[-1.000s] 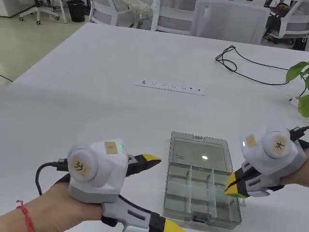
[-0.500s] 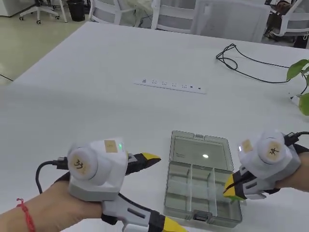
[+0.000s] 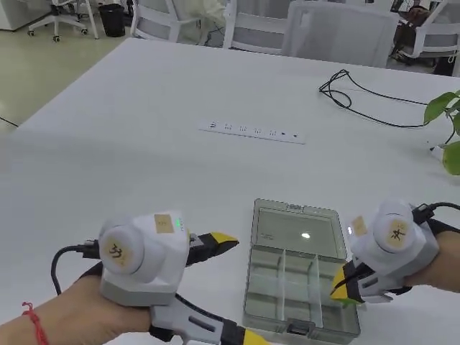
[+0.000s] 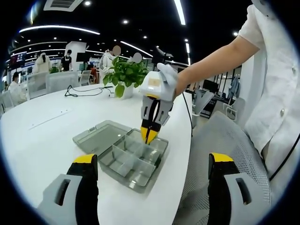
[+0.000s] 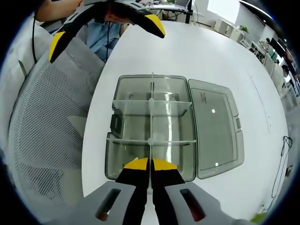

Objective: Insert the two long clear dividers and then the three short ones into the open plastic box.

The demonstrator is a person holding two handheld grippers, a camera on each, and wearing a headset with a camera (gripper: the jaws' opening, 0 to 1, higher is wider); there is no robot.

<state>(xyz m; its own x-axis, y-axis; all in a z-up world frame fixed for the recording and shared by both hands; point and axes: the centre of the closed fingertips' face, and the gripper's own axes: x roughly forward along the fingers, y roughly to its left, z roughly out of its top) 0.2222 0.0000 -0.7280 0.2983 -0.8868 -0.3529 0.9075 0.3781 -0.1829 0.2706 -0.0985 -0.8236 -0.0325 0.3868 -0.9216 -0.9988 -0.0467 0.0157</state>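
Observation:
The open clear plastic box [image 3: 249,291] lies near the table's front edge, its lid [image 3: 298,230] folded back flat behind it. Two long clear dividers [image 3: 284,280] stand inside, with short cross pieces between them. My right gripper [image 3: 341,289] hangs over the box's right side, shut on the top edge of a thin clear short divider [image 5: 151,152] that stands in the box [image 5: 110,161]. My left gripper [image 3: 237,287] is left of the box, open and holding nothing. In the left gripper view my own jaws [image 4: 154,187] frame the box [image 4: 137,180] and the right gripper [image 4: 150,135].
A white power strip [image 3: 251,131] lies mid-table and a black cable [image 3: 352,90] loops at the far right. A green plant [image 3: 449,129] stands at the right edge. A mesh chair [image 5: 47,117] sits just off the table's front edge beside the box.
My right gripper has sunk a little and shifted left over the box's right side, still shut. The left gripper has stayed where it was, open.

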